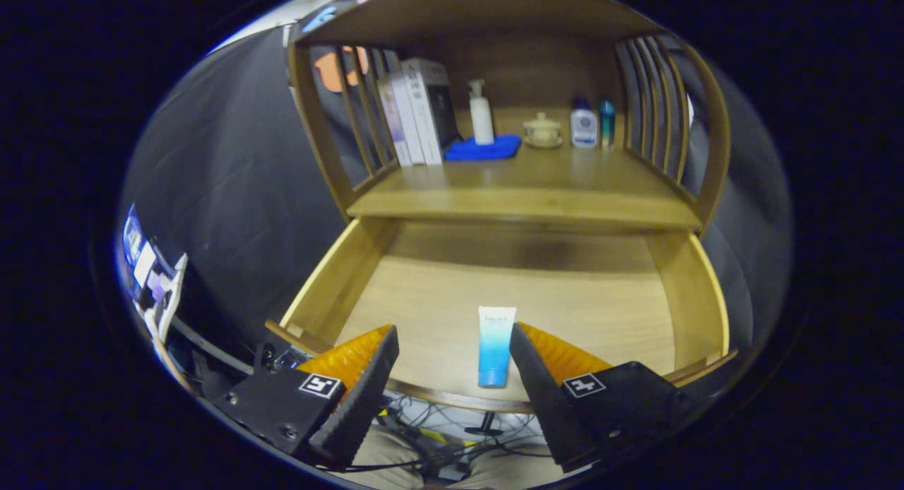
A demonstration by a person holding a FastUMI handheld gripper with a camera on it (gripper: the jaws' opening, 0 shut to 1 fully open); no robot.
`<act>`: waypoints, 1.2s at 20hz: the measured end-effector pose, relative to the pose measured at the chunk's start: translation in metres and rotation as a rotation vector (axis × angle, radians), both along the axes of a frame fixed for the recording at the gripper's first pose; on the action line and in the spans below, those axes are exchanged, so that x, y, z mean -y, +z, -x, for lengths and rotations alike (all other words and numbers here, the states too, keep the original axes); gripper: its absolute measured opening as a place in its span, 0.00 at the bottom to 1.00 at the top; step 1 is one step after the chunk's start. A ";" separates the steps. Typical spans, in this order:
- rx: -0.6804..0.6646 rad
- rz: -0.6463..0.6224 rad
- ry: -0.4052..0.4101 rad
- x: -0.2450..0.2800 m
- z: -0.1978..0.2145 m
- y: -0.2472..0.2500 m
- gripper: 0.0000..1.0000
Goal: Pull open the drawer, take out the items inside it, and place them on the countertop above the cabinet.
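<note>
Spread wide, the gripper [452, 349] hangs over the front edge of the pulled-out drawer [339, 278], its fingers [371, 370] pinching nothing. Between them, closer to the right finger and seemingly just short of touching it, a white-and-blue tube [494, 345] lies flat on the drawer floor with its cap toward the front rail. Beyond the drawer, the wooden surface [522, 186] of the cabinet carries a row of things along its back: upright boxes [417, 112] on the left, a white pump bottle [482, 114] standing on a folded blue cloth [484, 150], a small lidded jar [542, 131], a white bottle [583, 125] and a slim teal bottle [607, 123]. Slatted side panels [653, 109] flank that surface. Below the drawer front, tangled cables [438, 423] lie on the floor.
</note>
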State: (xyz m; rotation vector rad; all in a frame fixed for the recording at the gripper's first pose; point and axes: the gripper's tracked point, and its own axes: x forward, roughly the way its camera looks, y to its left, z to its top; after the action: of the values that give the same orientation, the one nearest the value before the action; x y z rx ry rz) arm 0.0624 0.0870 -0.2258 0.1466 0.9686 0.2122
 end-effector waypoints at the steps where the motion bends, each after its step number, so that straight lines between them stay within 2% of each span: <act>1: -0.048 -0.002 -0.026 0.004 -0.008 -0.008 0.99; 5: -0.199 0.079 -0.060 0.021 -0.018 -0.035 0.97; 9: -0.324 0.110 -0.062 0.020 -0.026 -0.061 0.95; 11: -0.393 0.128 -0.090 0.024 -0.027 -0.075 0.95; 12: -0.422 0.125 -0.096 0.023 -0.027 -0.080 0.93; 14: -0.484 0.130 -0.092 0.023 -0.024 -0.089 0.83; 19: -0.568 0.179 -0.102 0.028 -0.017 -0.108 0.72; 21: -0.576 0.221 -0.119 0.034 -0.017 -0.114 0.70; 24: -0.558 0.219 -0.132 0.033 -0.022 -0.115 0.65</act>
State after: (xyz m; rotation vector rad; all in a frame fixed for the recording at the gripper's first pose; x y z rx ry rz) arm 0.0840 0.0542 -0.3403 0.0672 1.5236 -0.0652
